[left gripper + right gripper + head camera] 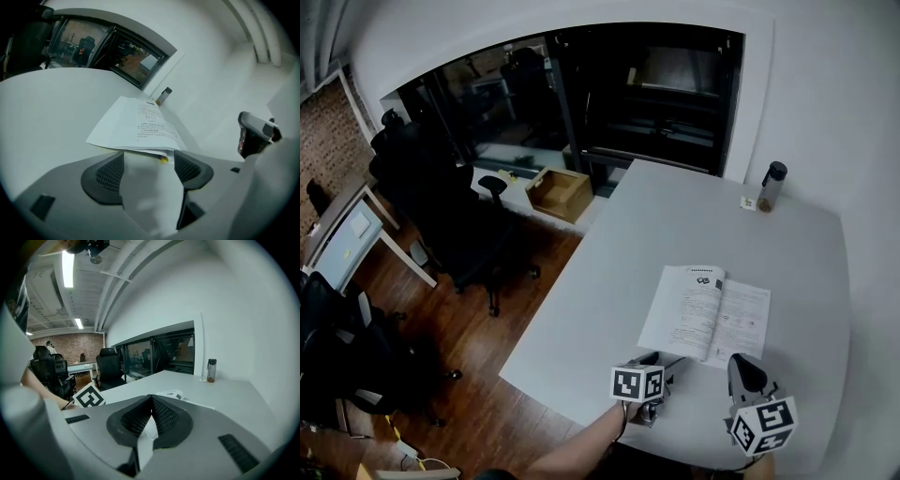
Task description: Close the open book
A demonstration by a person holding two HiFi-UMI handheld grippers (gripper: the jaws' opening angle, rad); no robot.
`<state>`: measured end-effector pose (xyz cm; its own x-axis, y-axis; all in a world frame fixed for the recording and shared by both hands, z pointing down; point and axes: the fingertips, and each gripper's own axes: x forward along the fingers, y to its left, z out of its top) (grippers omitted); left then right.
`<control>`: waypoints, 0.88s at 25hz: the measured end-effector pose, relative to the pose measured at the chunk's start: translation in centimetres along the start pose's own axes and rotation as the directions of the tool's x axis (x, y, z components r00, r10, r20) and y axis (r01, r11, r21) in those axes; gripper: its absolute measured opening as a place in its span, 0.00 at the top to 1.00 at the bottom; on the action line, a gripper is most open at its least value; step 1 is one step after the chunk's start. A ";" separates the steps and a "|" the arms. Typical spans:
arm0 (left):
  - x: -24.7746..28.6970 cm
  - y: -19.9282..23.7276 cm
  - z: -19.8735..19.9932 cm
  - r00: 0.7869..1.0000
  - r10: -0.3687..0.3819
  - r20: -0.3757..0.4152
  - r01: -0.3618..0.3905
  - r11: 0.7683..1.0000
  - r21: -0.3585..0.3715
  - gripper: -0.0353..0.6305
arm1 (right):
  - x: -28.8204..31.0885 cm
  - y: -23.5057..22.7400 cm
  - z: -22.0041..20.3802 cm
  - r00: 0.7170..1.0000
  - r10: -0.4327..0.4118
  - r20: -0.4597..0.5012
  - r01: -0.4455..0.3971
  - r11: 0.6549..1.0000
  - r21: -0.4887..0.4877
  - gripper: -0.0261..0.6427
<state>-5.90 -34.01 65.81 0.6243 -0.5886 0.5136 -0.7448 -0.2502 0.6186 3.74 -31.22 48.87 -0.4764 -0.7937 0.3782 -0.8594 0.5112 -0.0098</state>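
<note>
An open book (705,313) lies flat on a grey table (619,244), not yet closed. The left gripper (149,163), jaws wide and empty, sits at its near edge; the right gripper (151,398) has its jaws together, empty.

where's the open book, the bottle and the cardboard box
open book (689,314): head view, left page
bottle (770,190): head view, middle of its body
cardboard box (556,191): head view, its open inside

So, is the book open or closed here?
Open. The book lies flat on the table, with both printed pages spread face up on either side of the centre fold.
</note>
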 end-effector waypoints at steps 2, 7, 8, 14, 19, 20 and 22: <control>0.4 0.0 0.1 1.000 -0.007 0.000 0.007 1.000 -0.008 0.47 | 0.0 -0.4 0.0 1.000 -0.003 -0.002 0.003 1.000 -0.002 0.96; 0.7 0.1 0.8 1.000 -0.006 0.021 0.007 1.000 -0.023 0.47 | 0.0 -0.8 0.0 1.000 -0.006 -0.009 0.006 1.000 -0.006 0.96; 0.6 0.1 0.9 1.000 -0.008 0.028 0.009 1.000 -0.026 0.47 | 0.0 -0.7 0.0 1.000 -0.006 -0.009 0.006 1.000 -0.007 0.96; 0.1 -0.4 1.9 0.996 -0.037 0.082 0.039 0.999 -0.032 0.47 | -0.1 -0.7 -0.1 1.000 -0.010 -0.009 0.010 1.000 -0.004 0.96; -0.2 -1.1 3.0 0.990 -0.052 0.129 0.056 0.998 -0.030 0.47 | -0.4 -0.9 -0.3 1.000 -0.019 -0.010 0.019 1.000 0.002 0.96; -0.2 -1.2 3.2 0.989 -0.052 0.138 0.057 0.998 -0.029 0.47 | -0.4 -1.1 -0.4 1.000 -0.020 -0.010 0.020 1.000 0.003 0.96; -0.3 -1.4 3.5 0.987 -0.054 0.151 0.059 0.998 -0.025 0.47 | -0.5 -1.3 -0.5 1.000 -0.021 -0.009 0.021 1.000 0.003 0.96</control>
<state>-5.82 -36.20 62.69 0.6211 -0.6832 0.3839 -0.7007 -0.2647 0.6626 5.18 -31.31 49.19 -0.4566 -0.8011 0.3871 -0.8697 0.4936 -0.0043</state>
